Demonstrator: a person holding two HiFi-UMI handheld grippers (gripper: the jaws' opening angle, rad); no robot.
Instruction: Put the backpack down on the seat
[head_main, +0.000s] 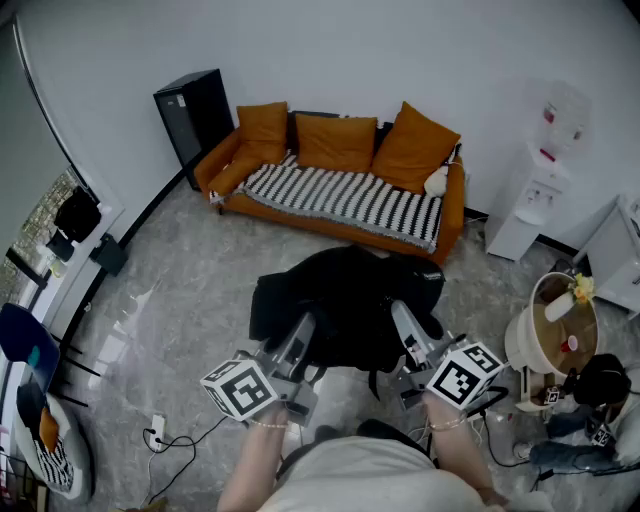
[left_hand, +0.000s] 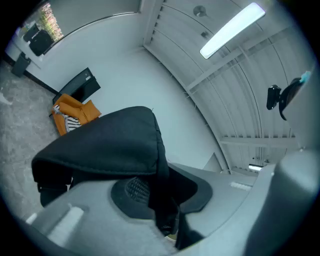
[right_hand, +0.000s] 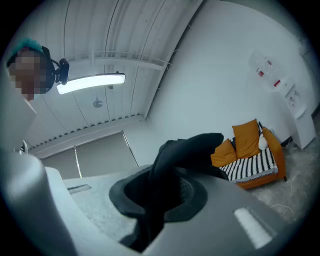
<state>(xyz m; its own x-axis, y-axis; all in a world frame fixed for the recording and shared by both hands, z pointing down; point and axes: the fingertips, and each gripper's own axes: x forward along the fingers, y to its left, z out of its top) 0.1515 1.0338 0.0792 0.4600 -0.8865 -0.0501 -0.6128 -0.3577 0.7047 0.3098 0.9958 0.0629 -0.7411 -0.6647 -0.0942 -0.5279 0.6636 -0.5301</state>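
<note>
A black backpack (head_main: 345, 305) hangs in the air in front of me, held up by both grippers over the grey floor. My left gripper (head_main: 300, 335) is shut on black fabric at its lower left edge; in the left gripper view the cloth (left_hand: 115, 145) is pinched between the jaws. My right gripper (head_main: 408, 330) is shut on a fold of the backpack (right_hand: 175, 165) at its lower right. The seat is an orange sofa (head_main: 335, 190) with a striped cover, standing against the far wall, well beyond the backpack.
Three orange cushions (head_main: 340, 140) line the sofa back. A black cabinet (head_main: 195, 115) stands to its left. A white water dispenser (head_main: 535, 195) and a small round table (head_main: 560, 330) are at the right. Cables (head_main: 165, 435) lie on the floor at the lower left.
</note>
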